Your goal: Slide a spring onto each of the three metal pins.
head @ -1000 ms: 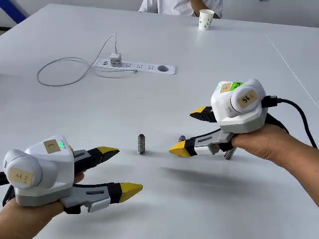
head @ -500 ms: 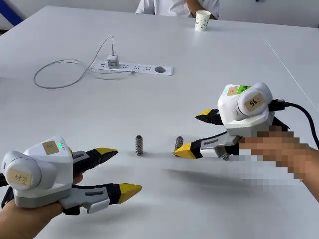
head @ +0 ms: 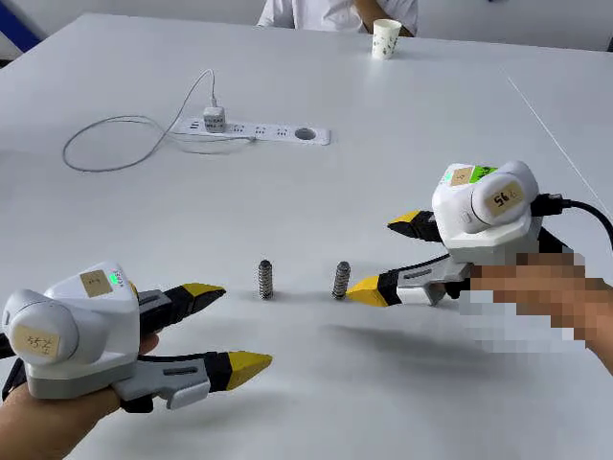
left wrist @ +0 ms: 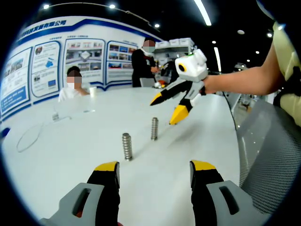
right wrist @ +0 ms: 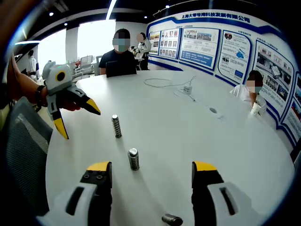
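Left gripper (head: 235, 324), right gripper (head: 376, 257) both gaping wide, carrying nothing. Right's lower jaw hanging just beside upright spring (head: 341, 280); second spring (head: 265, 279) standing near. Risk: jaw swinging, toppling it.

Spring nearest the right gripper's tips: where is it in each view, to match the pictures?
Head view: spring at centre, just left of the right gripper.
Left gripper view: spring above centre, the farther of two.
Right gripper view: spring below centre, the nearer of two.
Shared landmark: the other spring, toward the left gripper.
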A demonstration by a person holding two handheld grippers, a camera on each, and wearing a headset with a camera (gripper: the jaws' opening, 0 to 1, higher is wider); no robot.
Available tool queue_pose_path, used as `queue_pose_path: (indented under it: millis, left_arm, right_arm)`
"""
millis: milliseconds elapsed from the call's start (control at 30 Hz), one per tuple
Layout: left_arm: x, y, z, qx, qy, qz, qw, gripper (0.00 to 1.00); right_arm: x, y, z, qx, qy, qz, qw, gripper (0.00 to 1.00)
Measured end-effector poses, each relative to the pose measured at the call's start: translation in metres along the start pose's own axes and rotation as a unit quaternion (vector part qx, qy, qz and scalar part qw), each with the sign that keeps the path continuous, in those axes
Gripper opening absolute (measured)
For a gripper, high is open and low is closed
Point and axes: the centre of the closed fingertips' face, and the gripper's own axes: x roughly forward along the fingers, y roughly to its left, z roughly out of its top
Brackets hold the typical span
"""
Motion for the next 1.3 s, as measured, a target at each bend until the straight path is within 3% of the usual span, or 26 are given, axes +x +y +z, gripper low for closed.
queue_pose_path:
  millis: [1000,1300]
  left_arm:
    - [0.002,0.003,0.0,-0.005,0.0,0.005,1.0,0.62]
    - [0.002,0.003,0.002,-0.005,0.0,0.005,1.0,0.62]
  right_arm:
    - [-0.019,-0.018,-0.018,0.03,-0.005,-0.027,0.9992,0.7]
    - [-0.029,-0.017,-0.024,0.037,-0.005,-0.035,0.9987,0.71]
